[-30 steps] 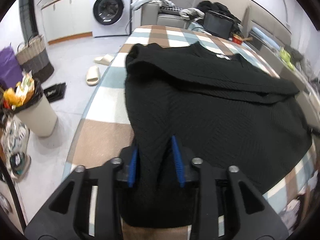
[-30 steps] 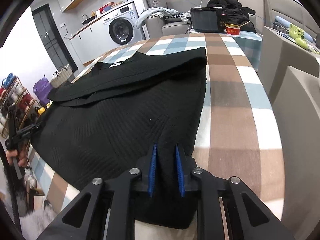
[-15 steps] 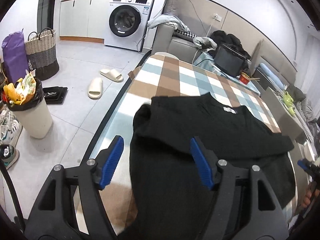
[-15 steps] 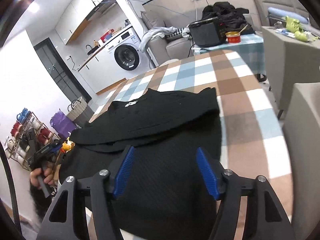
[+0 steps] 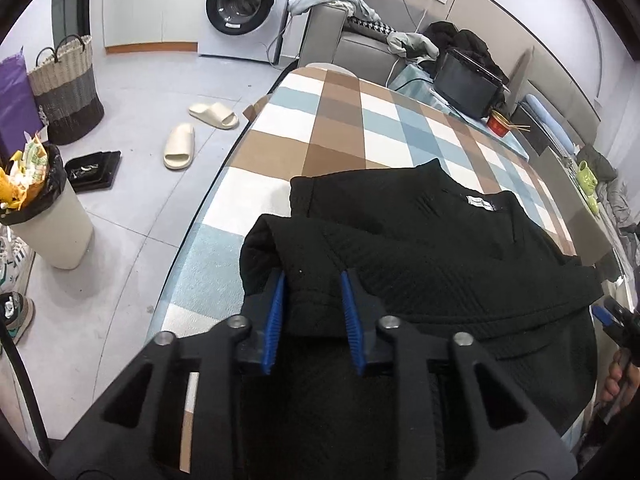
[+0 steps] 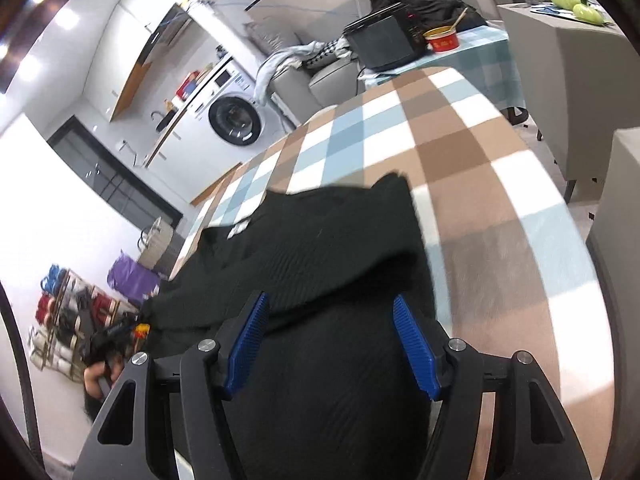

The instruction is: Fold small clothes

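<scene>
A black knit sweater (image 5: 440, 248) lies flat on the checked tablecloth (image 5: 340, 120), white neck label up, sleeves folded across the body. My left gripper (image 5: 312, 304) is at the sweater's left shoulder edge. Its jaws are closing, and a bunched fold of the black fabric fills the gap between the blue pads. In the right wrist view my right gripper (image 6: 332, 340) stands wide open and rolled over the sweater (image 6: 328, 240) near its right edge. Fabric lies under the pads, which do not press on it. That gripper's tip and a hand (image 5: 616, 376) show at the left view's right border.
Left of the table, on the floor, are a full waste bin (image 5: 44, 208), two slippers (image 5: 180, 146) and a woven basket (image 5: 66, 88). A black box (image 5: 466, 84) and a red bowl (image 5: 498, 124) sit beyond the table's far end. A grey chair (image 6: 616, 260) stands at the right.
Both grippers let go of the sweater's near hem, opened and moved forward up the sweater. The left one has since closed on a fold at the shoulder; the right has rolled and stayed open.
</scene>
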`<control>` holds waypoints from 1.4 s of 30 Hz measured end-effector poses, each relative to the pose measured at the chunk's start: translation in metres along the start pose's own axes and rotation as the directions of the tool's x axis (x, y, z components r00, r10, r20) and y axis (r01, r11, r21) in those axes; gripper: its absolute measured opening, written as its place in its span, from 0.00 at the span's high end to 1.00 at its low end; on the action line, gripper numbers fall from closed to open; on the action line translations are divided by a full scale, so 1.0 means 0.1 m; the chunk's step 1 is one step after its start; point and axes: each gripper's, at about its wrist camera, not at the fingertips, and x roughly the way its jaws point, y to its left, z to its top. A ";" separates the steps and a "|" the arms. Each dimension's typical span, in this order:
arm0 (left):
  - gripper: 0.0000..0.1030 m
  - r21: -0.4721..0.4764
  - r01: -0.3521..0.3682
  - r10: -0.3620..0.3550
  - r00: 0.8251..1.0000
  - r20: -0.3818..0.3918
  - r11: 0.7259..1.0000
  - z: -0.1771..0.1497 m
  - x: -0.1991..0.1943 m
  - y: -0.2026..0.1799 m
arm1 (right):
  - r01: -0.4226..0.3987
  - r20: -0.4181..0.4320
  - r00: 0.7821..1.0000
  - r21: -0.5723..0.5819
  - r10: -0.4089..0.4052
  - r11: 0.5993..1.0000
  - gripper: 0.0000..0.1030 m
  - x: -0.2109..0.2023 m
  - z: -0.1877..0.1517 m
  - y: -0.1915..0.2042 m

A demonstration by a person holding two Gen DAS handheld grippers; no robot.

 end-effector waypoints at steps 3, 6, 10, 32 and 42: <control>0.89 -0.012 0.014 -0.014 1.000 -0.002 1.000 0.04 0.01 0.01 | 0.000 0.012 1.000 0.036 0.000 0.999 0.37 0.10 0.14 -0.11; 0.92 -0.023 0.036 -0.036 0.999 0.000 0.999 0.08 -0.03 0.02 | 0.008 0.008 1.000 0.059 -0.008 0.998 0.78 0.19 0.25 -0.15; 0.94 -0.024 0.072 -0.071 0.997 0.020 0.997 0.18 -0.15 -0.01 | -0.026 0.036 0.999 0.093 0.023 0.995 0.92 0.16 0.37 -0.15; 0.55 -0.219 0.017 -0.011 0.999 0.030 0.976 0.71 0.20 0.38 | 0.038 0.049 0.997 0.277 -0.054 0.960 0.61 0.39 0.96 -0.50; 0.40 -0.111 -0.034 0.038 0.999 0.031 0.993 0.62 0.18 0.19 | 0.097 -0.001 0.995 0.146 -0.098 0.985 0.59 0.48 0.93 -0.40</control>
